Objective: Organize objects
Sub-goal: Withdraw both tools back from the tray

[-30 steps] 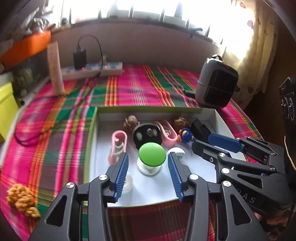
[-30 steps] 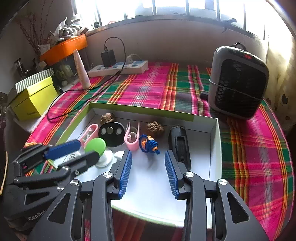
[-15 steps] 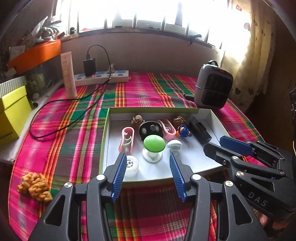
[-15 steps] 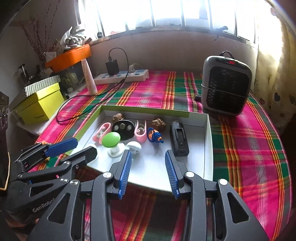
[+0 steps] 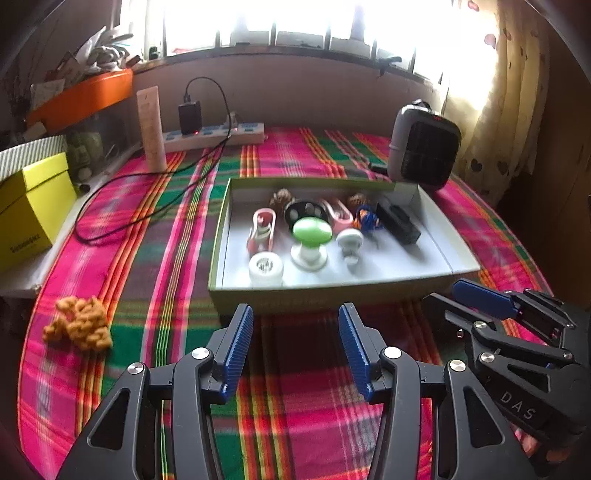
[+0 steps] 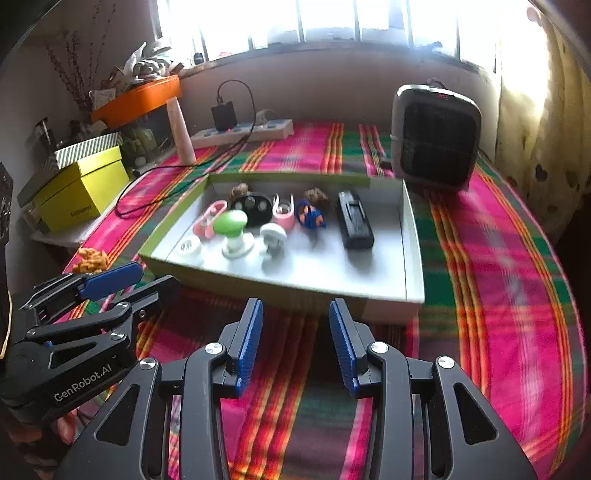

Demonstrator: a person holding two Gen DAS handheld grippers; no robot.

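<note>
My left gripper (image 5: 295,325) and right gripper (image 6: 295,317) stand half open, holding nothing, near the shallow white cardboard tray (image 5: 332,284) of small objects.

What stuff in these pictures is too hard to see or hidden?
- Outside the window: both views, washed out by glare.
- Red display on the heater: both views, too small to read.
- Things on the orange shelf: both views, dim, small and jumbled.
- Small brown lumps at the tray's back wall: too small to name.
- Person's hands: both views, hidden behind the tool bodies at the bottom edge.
</note>
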